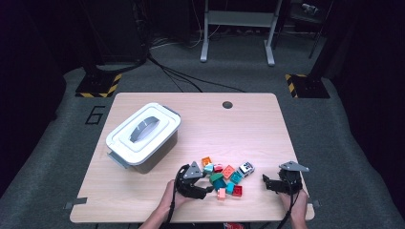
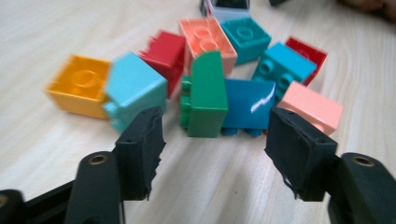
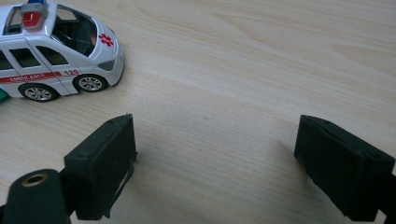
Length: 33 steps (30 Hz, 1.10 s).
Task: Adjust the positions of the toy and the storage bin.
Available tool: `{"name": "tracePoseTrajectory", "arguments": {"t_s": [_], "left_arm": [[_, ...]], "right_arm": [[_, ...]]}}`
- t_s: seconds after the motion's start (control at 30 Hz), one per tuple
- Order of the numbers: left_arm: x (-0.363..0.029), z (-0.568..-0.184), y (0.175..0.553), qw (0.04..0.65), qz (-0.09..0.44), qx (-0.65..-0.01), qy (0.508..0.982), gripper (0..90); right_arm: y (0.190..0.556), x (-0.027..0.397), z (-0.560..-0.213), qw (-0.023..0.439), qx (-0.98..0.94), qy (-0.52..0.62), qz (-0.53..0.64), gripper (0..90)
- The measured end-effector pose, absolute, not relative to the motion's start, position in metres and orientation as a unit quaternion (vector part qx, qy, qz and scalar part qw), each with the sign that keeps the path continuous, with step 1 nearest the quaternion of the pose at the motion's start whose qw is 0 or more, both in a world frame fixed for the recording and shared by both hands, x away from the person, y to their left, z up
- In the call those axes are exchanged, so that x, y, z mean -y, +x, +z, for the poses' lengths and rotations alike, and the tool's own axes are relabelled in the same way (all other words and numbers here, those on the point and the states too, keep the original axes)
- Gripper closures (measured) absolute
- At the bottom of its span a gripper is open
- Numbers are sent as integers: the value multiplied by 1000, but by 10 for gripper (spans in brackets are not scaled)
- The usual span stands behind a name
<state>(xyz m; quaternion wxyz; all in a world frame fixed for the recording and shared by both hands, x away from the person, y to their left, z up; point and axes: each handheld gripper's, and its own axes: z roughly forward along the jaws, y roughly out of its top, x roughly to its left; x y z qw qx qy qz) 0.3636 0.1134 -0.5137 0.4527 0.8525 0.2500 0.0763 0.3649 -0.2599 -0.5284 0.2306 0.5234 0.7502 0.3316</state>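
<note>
**Left gripper at the brick pile, right gripper waiting apart**

The left gripper (image 2: 215, 140) points into the pile of toy bricks, its 2 jaws standing apart with nothing pinched between the pads. Just ahead of the gap stands the green brick (image 2: 205, 95), upright, with a dark blue brick (image 2: 247, 109) touching it on the side of the right jaw. Beyond the left jaw lies a light blue brick (image 2: 135, 86), and past that an orange brick (image 2: 81, 86). A pink brick (image 2: 310, 107) sits just beyond the right jaw.

The right gripper (image 3: 215, 163) has its 2 jaws spread wide over bare table (image 3: 233, 70), holding nothing. A toy ambulance (image 3: 56, 51) stands ahead, beyond its left jaw.
</note>
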Motion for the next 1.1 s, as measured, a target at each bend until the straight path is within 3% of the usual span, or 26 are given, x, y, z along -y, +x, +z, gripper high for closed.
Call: {"name": "tracePoseTrajectory", "arguments": {"t_s": [0.2,0.4,0.47,0.87,1.1], "left_arm": [[-125,-508,386,448,92,-272,847,241],[-119,-515,409,449,74,-276,847,200],[-117,-519,417,451,60,-277,846,146],[-87,-525,427,452,10,-249,857,291],[-73,-519,420,444,16,-229,866,276]], "right_arm": [[365,260,-528,230,-750,523,332,121],[365,260,-528,230,-751,523,332,121],[365,260,-528,230,-751,523,332,121],[365,260,-528,230,-751,523,332,122],[365,260,-528,230,-751,523,332,122]]}}
